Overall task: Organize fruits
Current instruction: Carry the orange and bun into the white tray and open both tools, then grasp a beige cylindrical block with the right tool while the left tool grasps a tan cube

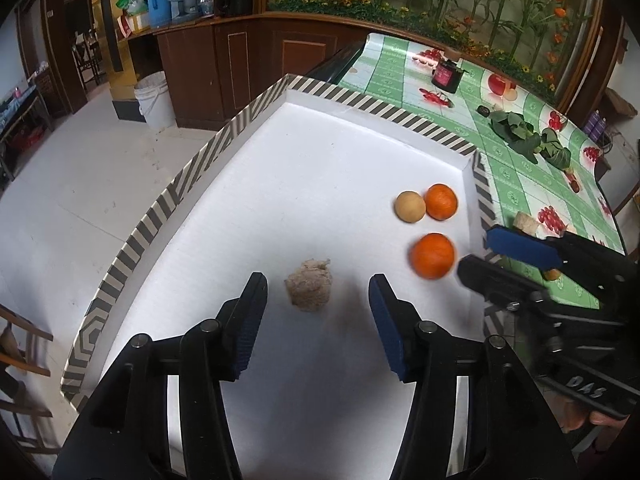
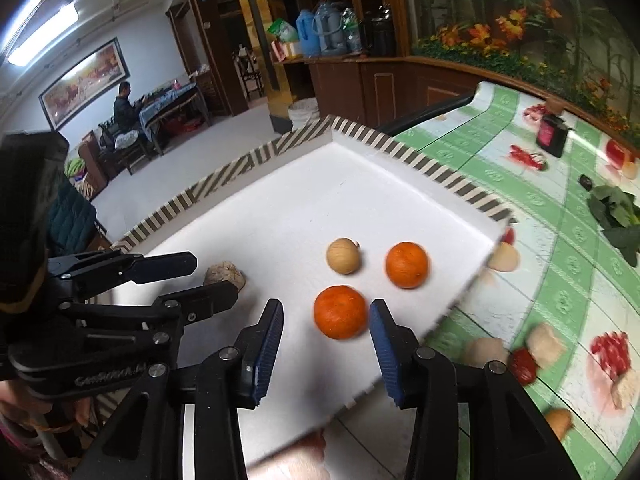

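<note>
**Two open grippers, each lined up on its own fruit in the striped-rim tray**

A white tray with a striped rim (image 1: 248,114) sits on a green checked tablecloth (image 1: 516,168); all places here are given from that tray; the right gripper (image 2: 326,322) points down into the tray's near right part, its blue-padded jaws apart, with the near orange (image 2: 340,312) lying directly between them; the pads do not appear to press on the fruit, so nothing is held; a second orange (image 2: 407,265) and a pale tan round fruit (image 2: 342,255) lie just beyond, toward the tray's right wall, the two touching in the left wrist view; the left gripper (image 1: 318,294) hangs over the tray's near middle, jaws likewise apart, with a rough brownish lump (image 1: 309,285) straight ahead between its tips, seemingly untouched; judged from this, the right hand is clearly nearer the oranges, the left nearer the lump; neither round fruit shows a long axis to align with.
</note>
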A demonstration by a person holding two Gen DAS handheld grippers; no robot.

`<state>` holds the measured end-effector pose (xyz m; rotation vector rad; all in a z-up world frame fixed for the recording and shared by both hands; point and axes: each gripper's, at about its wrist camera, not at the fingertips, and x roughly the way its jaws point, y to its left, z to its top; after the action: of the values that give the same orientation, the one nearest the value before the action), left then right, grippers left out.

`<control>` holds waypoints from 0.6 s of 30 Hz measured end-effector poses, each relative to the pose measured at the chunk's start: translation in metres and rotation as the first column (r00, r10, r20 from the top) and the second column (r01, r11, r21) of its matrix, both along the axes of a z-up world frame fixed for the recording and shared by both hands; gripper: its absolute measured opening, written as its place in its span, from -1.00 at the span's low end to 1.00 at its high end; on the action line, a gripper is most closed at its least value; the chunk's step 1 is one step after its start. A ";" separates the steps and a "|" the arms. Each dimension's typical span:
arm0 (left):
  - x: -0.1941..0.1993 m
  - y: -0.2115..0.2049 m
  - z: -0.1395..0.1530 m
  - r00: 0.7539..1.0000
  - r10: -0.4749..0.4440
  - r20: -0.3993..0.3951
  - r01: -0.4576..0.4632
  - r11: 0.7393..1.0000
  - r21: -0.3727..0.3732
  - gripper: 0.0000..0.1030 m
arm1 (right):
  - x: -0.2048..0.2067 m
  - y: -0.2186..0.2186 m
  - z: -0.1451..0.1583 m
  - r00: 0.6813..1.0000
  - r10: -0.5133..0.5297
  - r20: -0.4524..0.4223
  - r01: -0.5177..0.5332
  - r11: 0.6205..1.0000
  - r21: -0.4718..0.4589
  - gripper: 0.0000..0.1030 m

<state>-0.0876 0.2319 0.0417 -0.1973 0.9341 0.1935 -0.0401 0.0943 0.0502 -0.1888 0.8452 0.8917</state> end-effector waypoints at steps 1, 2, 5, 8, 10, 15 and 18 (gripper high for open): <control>0.000 -0.004 0.001 1.000 -0.007 0.001 0.007 1.000 0.006 0.03 | -0.002 -0.005 0.003 1.000 -0.008 0.004 0.008 1.000 0.007 -0.16; -0.001 -0.008 0.002 1.000 -0.013 0.003 0.013 1.000 0.011 0.03 | -0.004 -0.010 0.005 1.000 -0.016 0.007 0.016 1.000 0.015 -0.16; -0.002 -0.019 0.007 0.999 -0.035 0.015 0.035 0.999 0.019 0.03 | -0.007 -0.027 0.012 0.999 -0.044 0.011 0.044 0.999 0.031 -0.16; -0.003 -0.030 0.012 0.998 -0.055 0.028 0.055 0.998 0.019 0.03 | -0.011 -0.041 0.015 0.998 -0.063 0.013 0.063 0.997 0.034 -0.16; -0.003 -0.037 0.016 0.997 -0.067 0.038 0.066 0.998 0.017 0.03 | -0.012 -0.053 0.016 0.996 -0.086 0.020 0.086 0.996 0.025 -0.16; -0.004 -0.054 0.022 0.993 -0.103 0.049 0.103 0.995 0.008 0.03 | -0.013 -0.090 0.013 0.989 -0.148 0.022 0.147 0.989 0.016 -0.16; -0.002 -0.065 0.023 0.991 -0.127 0.048 0.127 0.992 0.001 0.03 | -0.011 -0.117 0.007 0.980 -0.197 0.014 0.197 0.980 0.000 -0.16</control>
<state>-0.0896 0.1666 0.0642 -0.1433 0.8960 0.0704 -0.0510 -0.0225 0.0570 -0.1101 0.8359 0.7039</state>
